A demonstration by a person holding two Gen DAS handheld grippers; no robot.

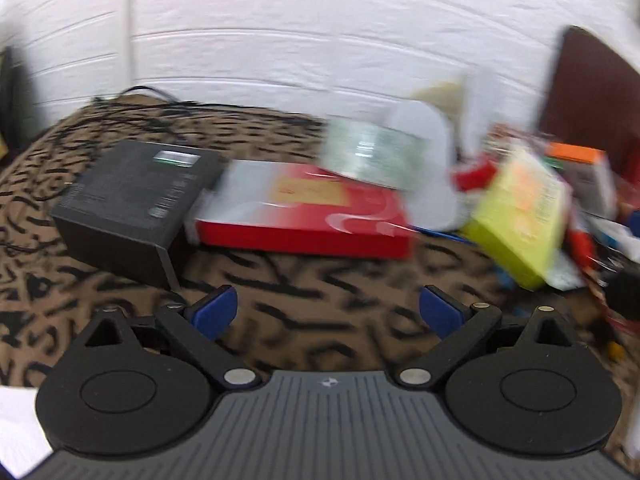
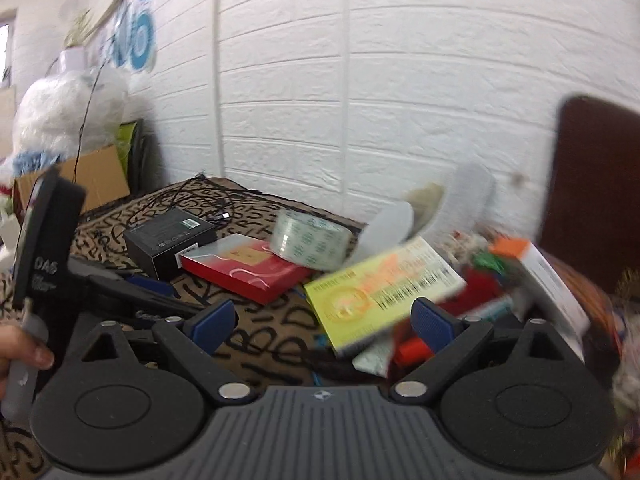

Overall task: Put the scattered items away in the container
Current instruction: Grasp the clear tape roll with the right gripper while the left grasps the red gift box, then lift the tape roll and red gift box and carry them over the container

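Observation:
Scattered items lie on a leopard-print cloth [image 1: 320, 280]. A black box [image 1: 132, 204] sits at the left, a flat red box [image 1: 304, 212] beside it, a clear tape roll [image 1: 368, 156] on the red box's far end, and a yellow-green box [image 1: 520, 216] tilted at the right. My left gripper [image 1: 328, 312] is open and empty, a little short of the red box. My right gripper [image 2: 324, 320] is open and empty, its right finger [image 2: 434, 322] next to the yellow-green box [image 2: 384, 292]. The black box [image 2: 168, 240], red box [image 2: 248, 268] and tape roll [image 2: 312, 244] lie beyond. No container is clearly seen.
A pile of colourful clutter [image 1: 580, 208] with an orange-topped white box [image 2: 540, 276] lies at the right. Black cables [image 1: 132, 112] run along the back by the white brick wall. A dark red board [image 2: 596, 192] stands at the right. The left gripper body [image 2: 52, 248] shows in the right view.

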